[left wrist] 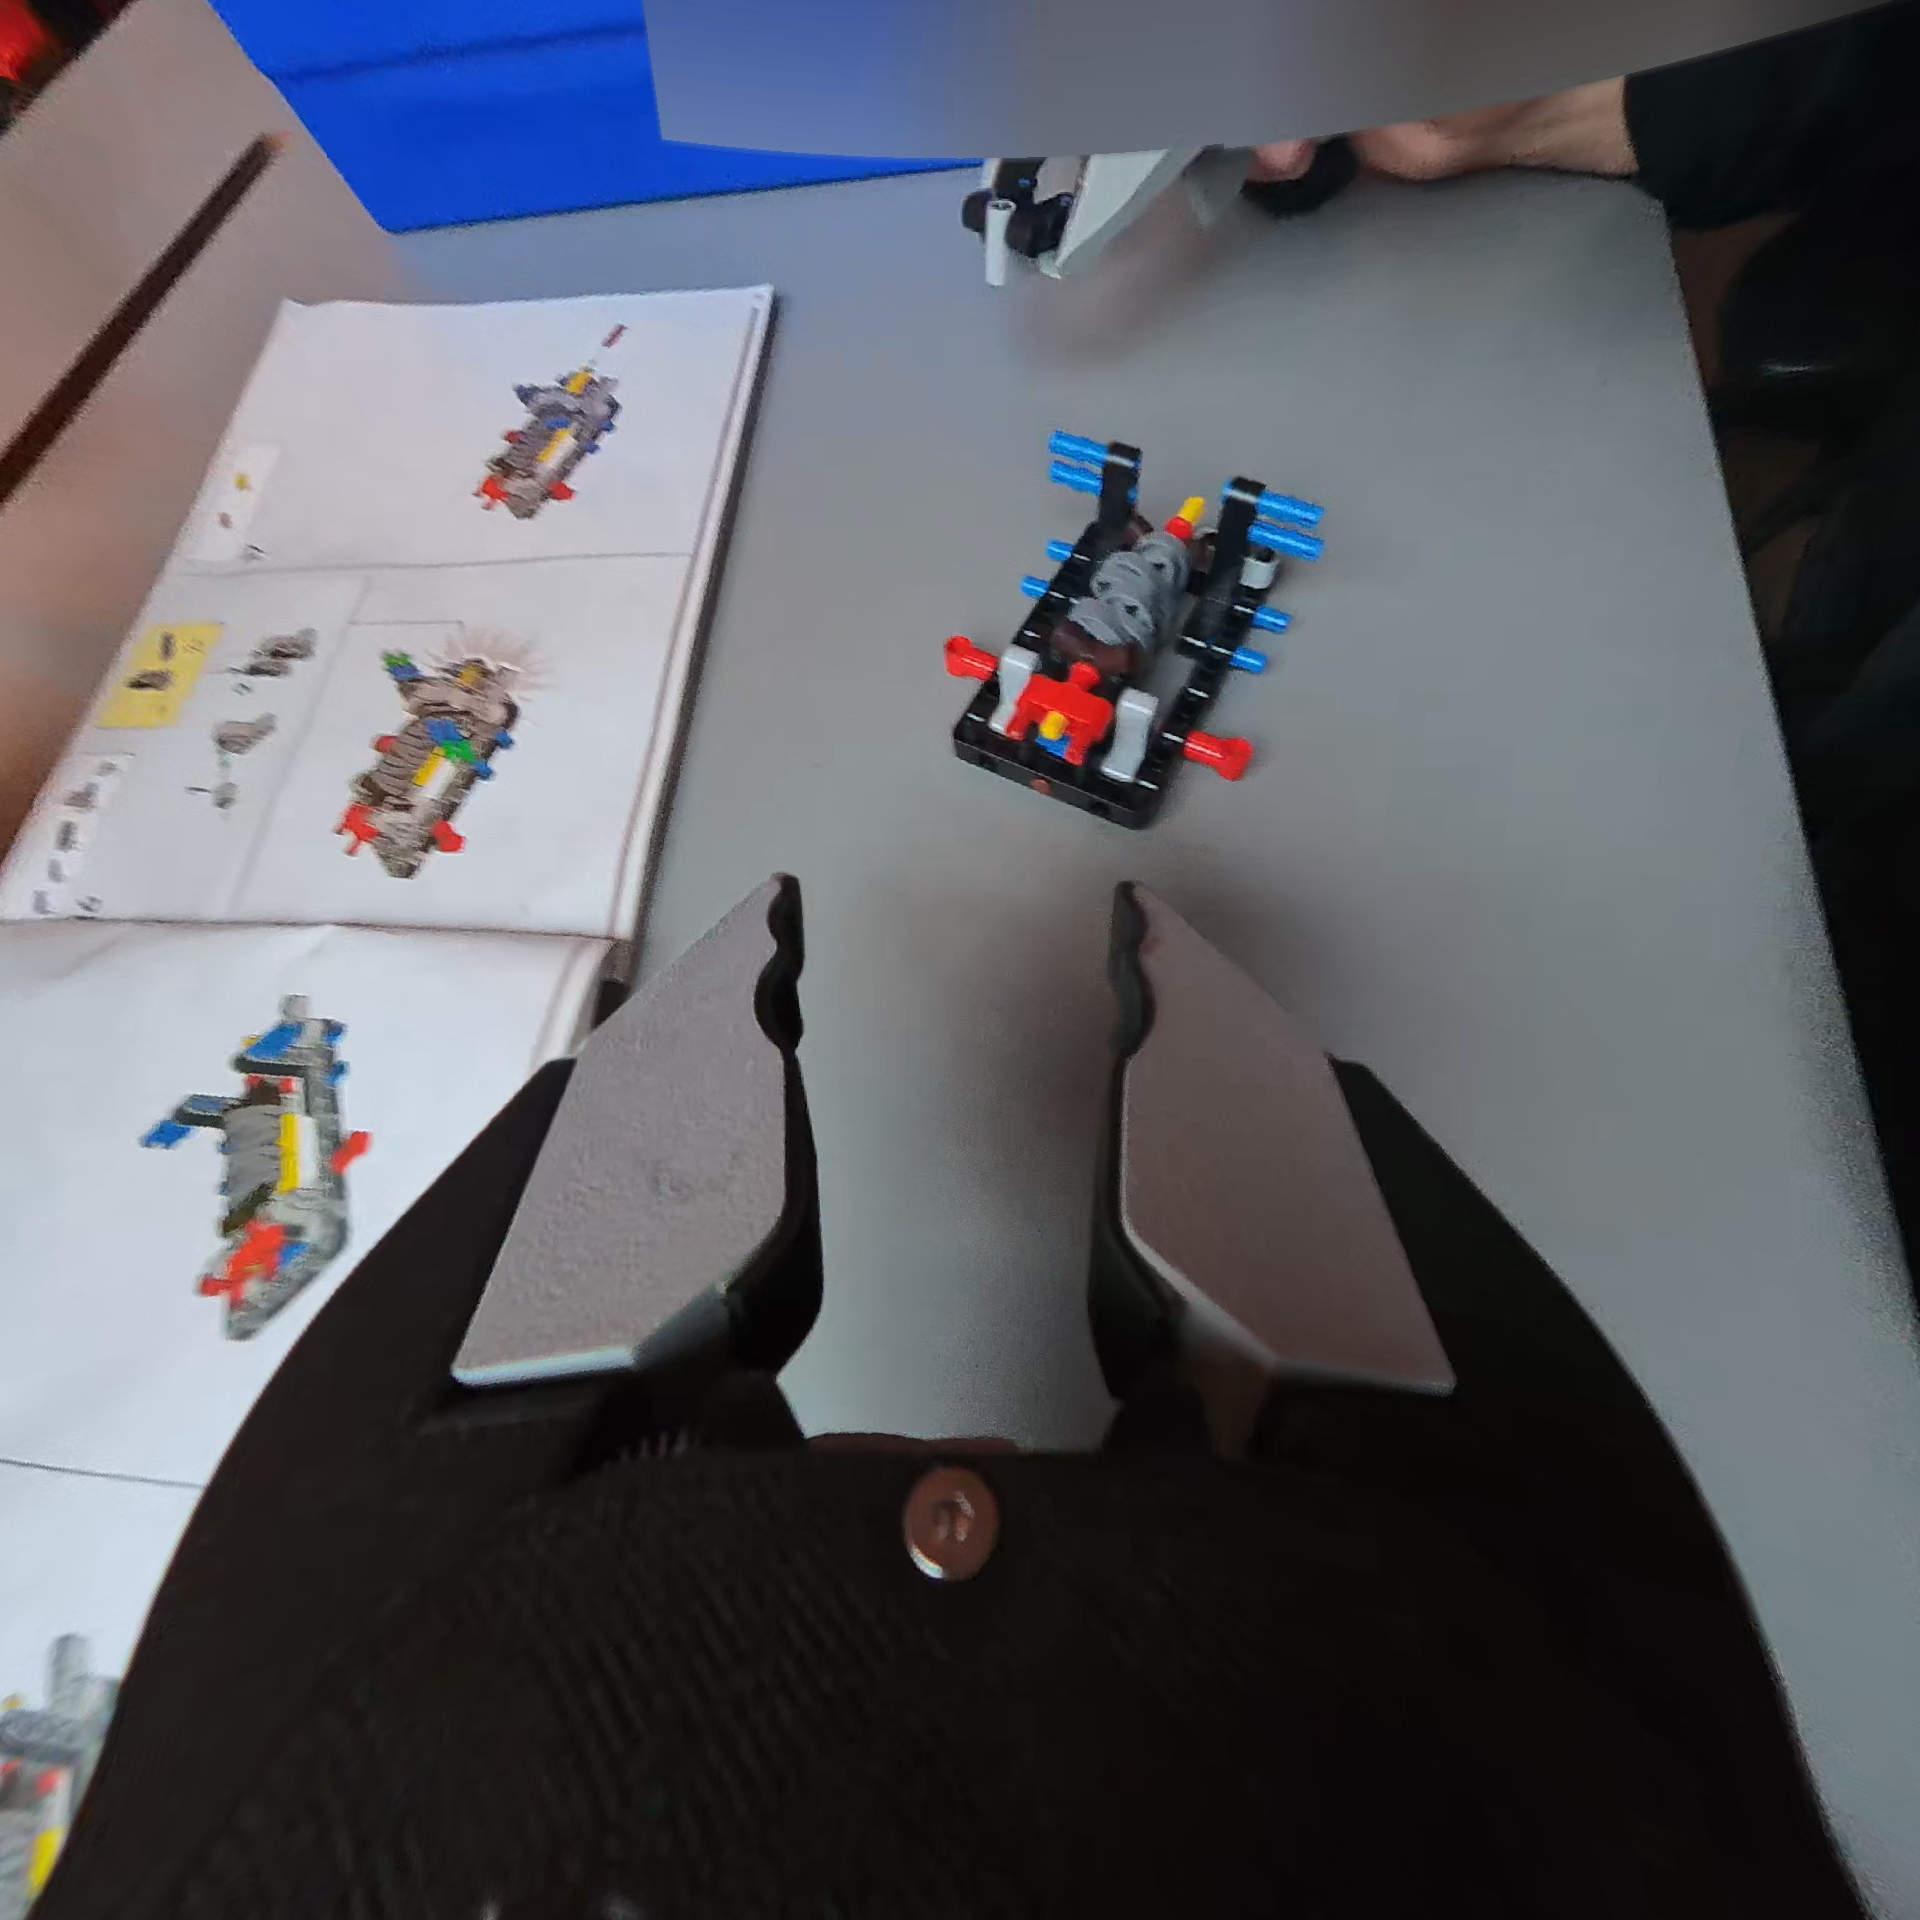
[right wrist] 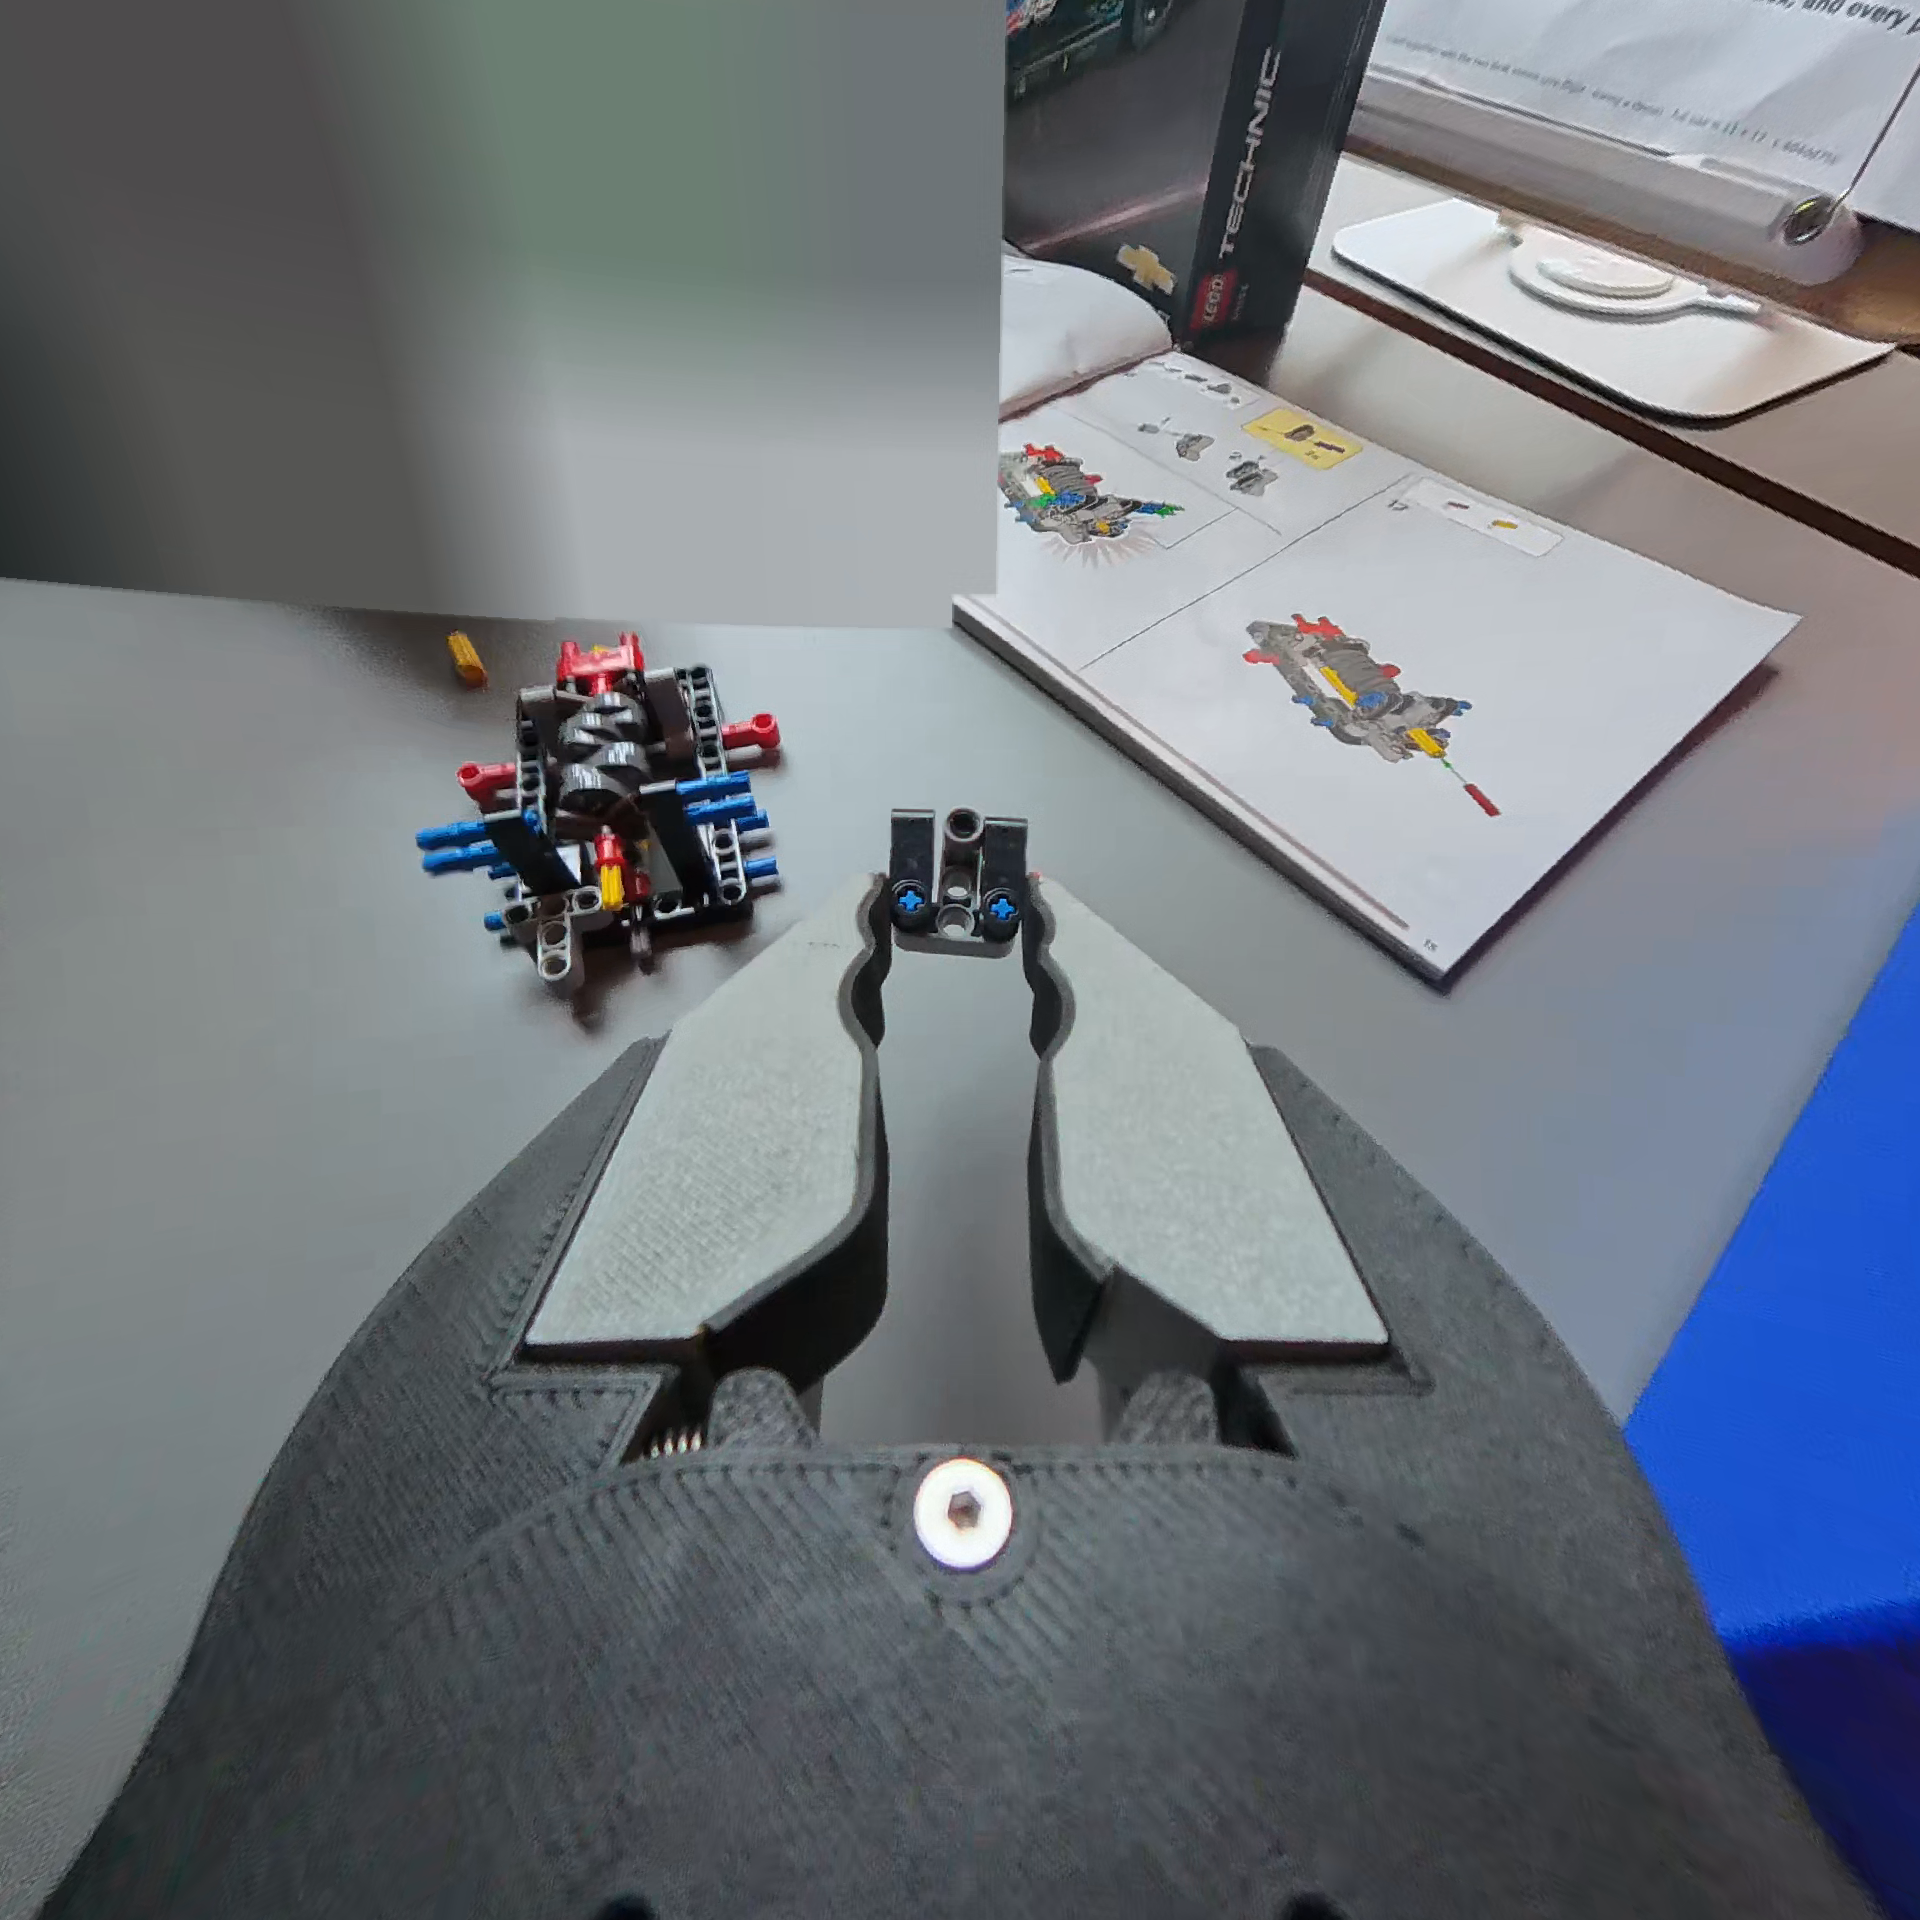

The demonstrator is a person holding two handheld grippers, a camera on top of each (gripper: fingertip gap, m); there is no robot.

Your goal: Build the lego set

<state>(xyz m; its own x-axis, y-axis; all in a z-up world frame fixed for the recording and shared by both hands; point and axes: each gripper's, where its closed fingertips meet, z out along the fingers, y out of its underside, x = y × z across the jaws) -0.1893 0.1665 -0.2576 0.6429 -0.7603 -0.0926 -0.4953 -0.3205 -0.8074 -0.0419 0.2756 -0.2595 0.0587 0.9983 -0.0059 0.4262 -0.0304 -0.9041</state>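
the right gripper [right wrist: 956, 906] is pinching a small black and grey piece [right wrist: 958, 883] at centre frame. the left gripper [left wrist: 954, 902] is hanging spread wide and empty over the grey table [left wrist: 1455, 935]. the half-built model [left wrist: 1132, 634] is sitting at upper right there, with the open booklet [left wrist: 416, 623] lying at left.

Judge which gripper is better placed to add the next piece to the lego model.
Probably right: the right gripper already pinches a small subassembly. The left gripper is open and empty, nearer the model.
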